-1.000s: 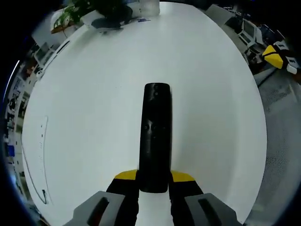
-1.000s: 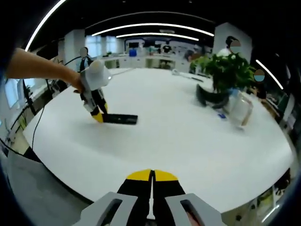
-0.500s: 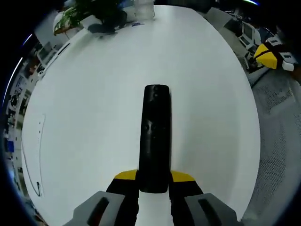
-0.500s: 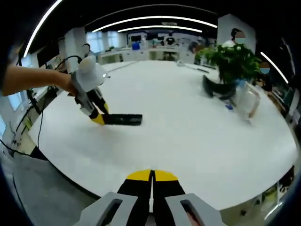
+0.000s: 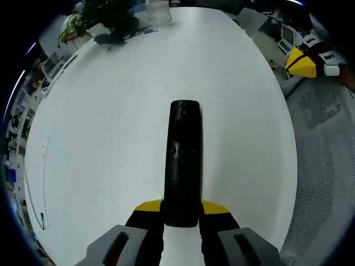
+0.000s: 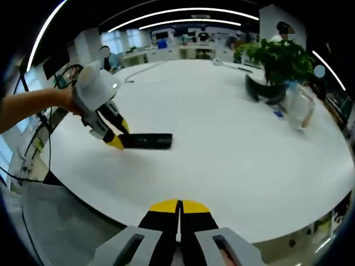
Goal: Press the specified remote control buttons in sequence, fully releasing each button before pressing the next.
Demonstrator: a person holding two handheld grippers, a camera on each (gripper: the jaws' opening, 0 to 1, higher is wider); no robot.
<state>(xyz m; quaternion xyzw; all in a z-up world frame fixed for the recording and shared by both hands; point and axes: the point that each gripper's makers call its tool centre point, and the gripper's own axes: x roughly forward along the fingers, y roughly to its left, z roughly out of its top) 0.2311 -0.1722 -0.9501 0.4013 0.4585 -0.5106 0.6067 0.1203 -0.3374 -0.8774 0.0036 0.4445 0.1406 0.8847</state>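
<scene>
the left claw [image 5: 181, 213] grips the near end of the remote [image 5: 183, 158], which reaches out flat over the white table [image 5: 100, 138] — a slim, stiff, light bar, smooth enough to twist, so the end-on hold across its narrow sides looks sound and leaves the buttons free. the right claw [image 6: 178, 213] is pressed shut on nothing, well short of it. farther off stands a potted plant [image 6: 280, 61]. against a second ago the grip is unchanged; the right claw sits closer to the remote.

Grey tool [image 6: 178, 221], black-and-yellow jaw tips
</scene>
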